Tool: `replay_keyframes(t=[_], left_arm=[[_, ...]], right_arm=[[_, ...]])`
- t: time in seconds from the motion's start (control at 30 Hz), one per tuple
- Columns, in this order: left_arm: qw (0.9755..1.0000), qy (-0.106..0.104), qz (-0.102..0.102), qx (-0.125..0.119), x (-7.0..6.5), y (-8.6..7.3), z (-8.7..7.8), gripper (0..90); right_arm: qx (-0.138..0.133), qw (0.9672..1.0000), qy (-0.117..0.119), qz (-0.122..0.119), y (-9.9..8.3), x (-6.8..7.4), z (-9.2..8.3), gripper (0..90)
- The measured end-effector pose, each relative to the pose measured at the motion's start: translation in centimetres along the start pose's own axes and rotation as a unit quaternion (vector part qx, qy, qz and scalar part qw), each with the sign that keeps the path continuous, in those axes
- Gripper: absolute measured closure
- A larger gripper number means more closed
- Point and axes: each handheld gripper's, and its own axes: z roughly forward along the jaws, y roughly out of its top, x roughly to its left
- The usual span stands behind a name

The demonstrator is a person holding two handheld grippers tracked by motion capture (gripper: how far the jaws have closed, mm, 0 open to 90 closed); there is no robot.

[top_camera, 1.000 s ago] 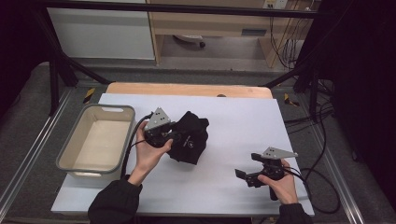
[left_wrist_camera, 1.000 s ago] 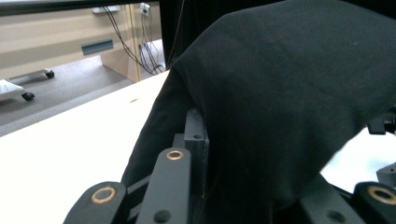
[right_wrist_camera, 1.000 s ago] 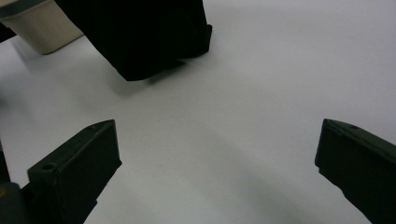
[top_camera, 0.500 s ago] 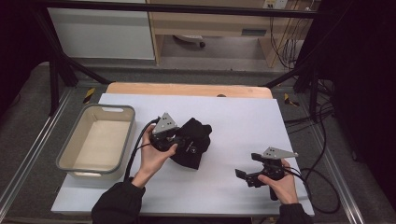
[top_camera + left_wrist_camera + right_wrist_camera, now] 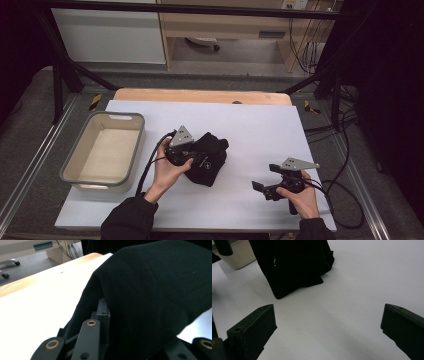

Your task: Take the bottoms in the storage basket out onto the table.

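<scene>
Your right gripper (image 5: 261, 188) sits nearest you, at about five o'clock on the desk (image 5: 260, 125), its jaws spread wide with nothing but bare white surface between them. Your left gripper (image 5: 192, 159) is at desk centre, jaws drawn nearly together and clamped on the black cloth bag (image 5: 207, 159); in the left gripper view the fabric (image 5: 150, 297) drapes over the jaws and hides the tips. The bag rests on the desk, slumped, at eleven o'clock from your right gripper. The beige tub (image 5: 102, 179) stands at nine o'clock, apart from the bag.
</scene>
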Motion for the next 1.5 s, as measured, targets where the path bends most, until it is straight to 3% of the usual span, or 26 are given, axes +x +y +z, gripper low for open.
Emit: replay_keyframes(t=[0.8, 1.5], left_arm=[[0.9981, -0.001, 0.001, 0.061, -0.1, -1.7, 0.3, 61.1], [0.9973, 0.001, -0.006, 0.073, -0.1, -0.7, -2.0, 28.0]], right_arm=[[0.000, 1.0000, 0.000, 0.001, 0.0, 0.0, 0.0, 0.6], [0.001, 1.0000, 0.000, 0.002, 0.0, 0.0, 0.0, 0.6]])
